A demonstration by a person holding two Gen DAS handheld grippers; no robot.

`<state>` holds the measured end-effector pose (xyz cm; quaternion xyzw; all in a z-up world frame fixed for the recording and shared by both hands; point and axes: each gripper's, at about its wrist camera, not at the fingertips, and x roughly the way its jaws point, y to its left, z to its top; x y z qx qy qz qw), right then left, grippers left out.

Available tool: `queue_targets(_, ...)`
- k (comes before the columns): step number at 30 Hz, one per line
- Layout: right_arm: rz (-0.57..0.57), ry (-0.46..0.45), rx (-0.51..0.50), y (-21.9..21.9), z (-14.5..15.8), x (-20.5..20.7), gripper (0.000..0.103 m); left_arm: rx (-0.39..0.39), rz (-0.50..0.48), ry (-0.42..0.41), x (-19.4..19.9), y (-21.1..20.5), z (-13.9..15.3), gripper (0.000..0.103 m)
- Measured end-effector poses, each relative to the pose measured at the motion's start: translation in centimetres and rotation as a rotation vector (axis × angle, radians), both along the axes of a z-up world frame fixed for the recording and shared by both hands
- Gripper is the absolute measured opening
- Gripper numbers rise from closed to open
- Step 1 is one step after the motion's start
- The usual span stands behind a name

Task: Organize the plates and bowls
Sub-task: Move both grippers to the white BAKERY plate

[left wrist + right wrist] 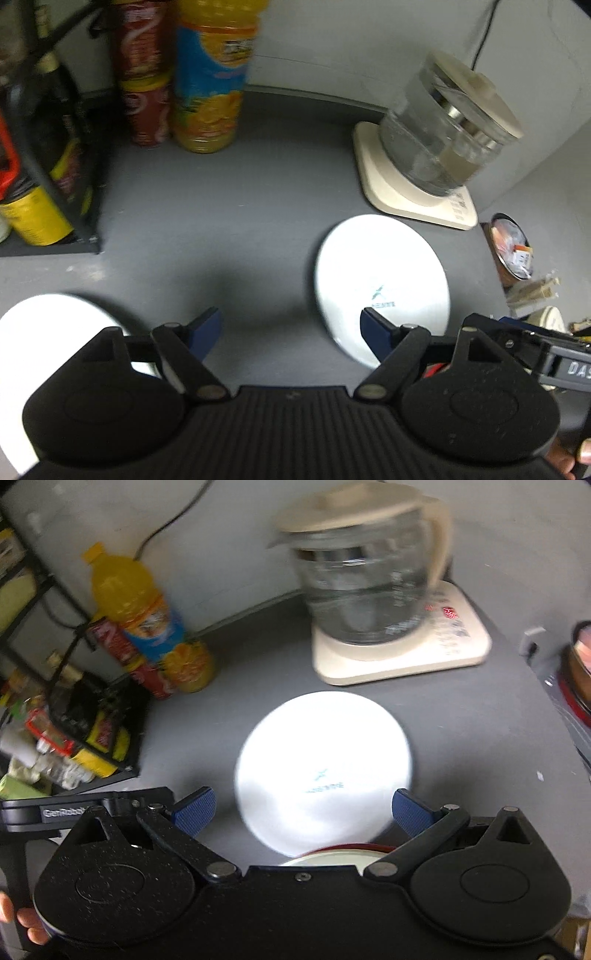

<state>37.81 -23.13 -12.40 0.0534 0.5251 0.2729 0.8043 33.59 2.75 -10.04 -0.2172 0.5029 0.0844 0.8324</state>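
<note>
Right gripper [304, 808]: blue pads spread wide, nothing between them — it hangs over the near edge of the round white plate with the small teal logo [323, 771], which lies flat on the dark grey tabletop [480, 738] straight ahead along the fingers.
Left gripper [291, 326]: also wide apart and empty; from it the same logo plate [382, 288] sits ahead and off to the right, its rim just reaching the right-hand pad, so the right hand looks the better placed of the two.
Second plate: another plain white plate [48, 328] lies flat at the left gripper's near left, partly hidden under the gripper body, well apart from the logo plate.
Red-rimmed dish: a pale dish with a red rim [336, 854] peeks out right below the right gripper, at the logo plate's near edge; whether they touch I cannot tell.
Long axis: none to speak of — the plates are round, so only the rim offers a grip.
Likely next move: my guess is a pinch on the logo plate's near rim to stack it with another.
Room: glass electric kettle on a cream base [369, 590] behind the plate, an orange juice bottle [147, 620] and red snack tubes [144, 74] by the wall, a black wire rack of groceries [74, 720] to the left.
Picture quality: both views are blurred.
</note>
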Motion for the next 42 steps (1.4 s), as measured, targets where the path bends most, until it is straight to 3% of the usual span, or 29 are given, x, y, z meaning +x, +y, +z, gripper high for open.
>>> queue_targets(3,-0.042,0.015,-0.015,-1.1,-0.6,0.4,0.103,-0.031,-0.002,-0.006,1.0,-0.2,-0.4,0.080)
queue_targets(6,-0.078,0.042,-0.024,-1.9,-1.3,0.9,0.102,-0.009,-0.016,-0.013,2.0,-0.7,-0.9,0.080)
queue_targets(17,-0.122,0.109,-0.084,-2.7,-3.6,3.0,0.089,-0.093,-0.043,0.088,4.7,-1.2,-4.7,0.077)
queue_targets(25,-0.099,0.204,-0.123,-3.1,-6.4,5.1,0.074,-0.150,-0.019,0.144,5.3,-0.7,-7.5,0.064)
queue_targets(30,-0.082,0.253,-0.113,-3.1,-7.9,6.0,0.060,-0.202,0.010,0.169,5.4,-0.3,-8.8,0.051)
queue_targets(37,-0.035,0.314,-0.111,-2.7,-9.4,7.0,0.039,-0.216,0.008,0.174,6.0,-0.4,-9.3,0.035)
queue_targets(42,0.002,0.352,-0.114,-2.2,-10.0,8.1,0.039,-0.243,0.004,0.181,6.6,-0.6,-9.5,0.022)
